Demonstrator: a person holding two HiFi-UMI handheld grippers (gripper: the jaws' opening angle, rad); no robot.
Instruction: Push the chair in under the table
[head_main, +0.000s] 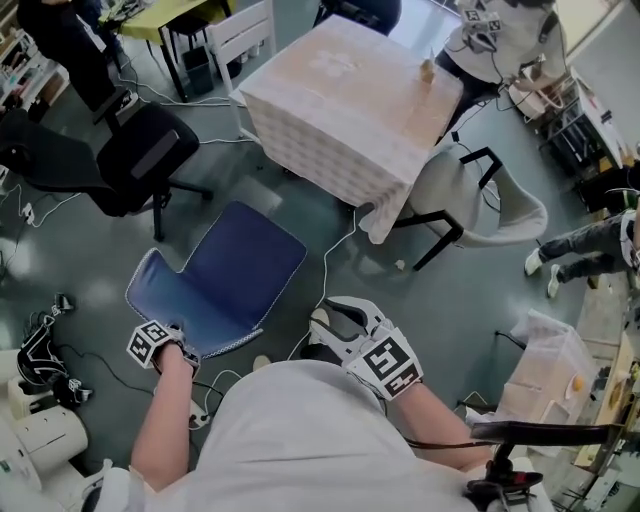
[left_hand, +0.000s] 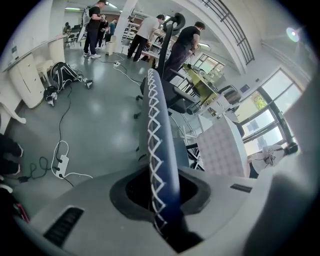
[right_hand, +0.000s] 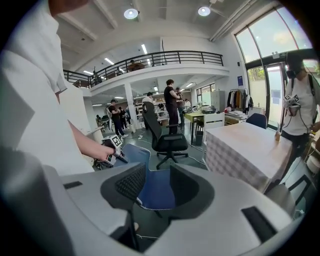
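The blue chair (head_main: 225, 275) stands on the grey floor a short way from the table (head_main: 340, 110), which wears a pale checked cloth. My left gripper (head_main: 172, 342) sits at the chair's near-left edge. In the left gripper view the chair's blue rim with white zigzag stitching (left_hand: 157, 150) runs up between the jaws, and the left gripper (left_hand: 161, 200) is shut on it. My right gripper (head_main: 335, 318) hangs to the right of the chair, apart from it. It stands open (right_hand: 152, 184), with the blue seat (right_hand: 155, 192) showing beyond its gap and nothing between the pads.
A black office chair (head_main: 140, 150) stands left of the table. A white chair (head_main: 470, 195) is tucked at the table's right corner. White cables (head_main: 335, 255) and a power strip (left_hand: 61, 162) lie on the floor. A person (head_main: 500, 40) stands behind the table. Bags lie at far left (head_main: 40, 355).
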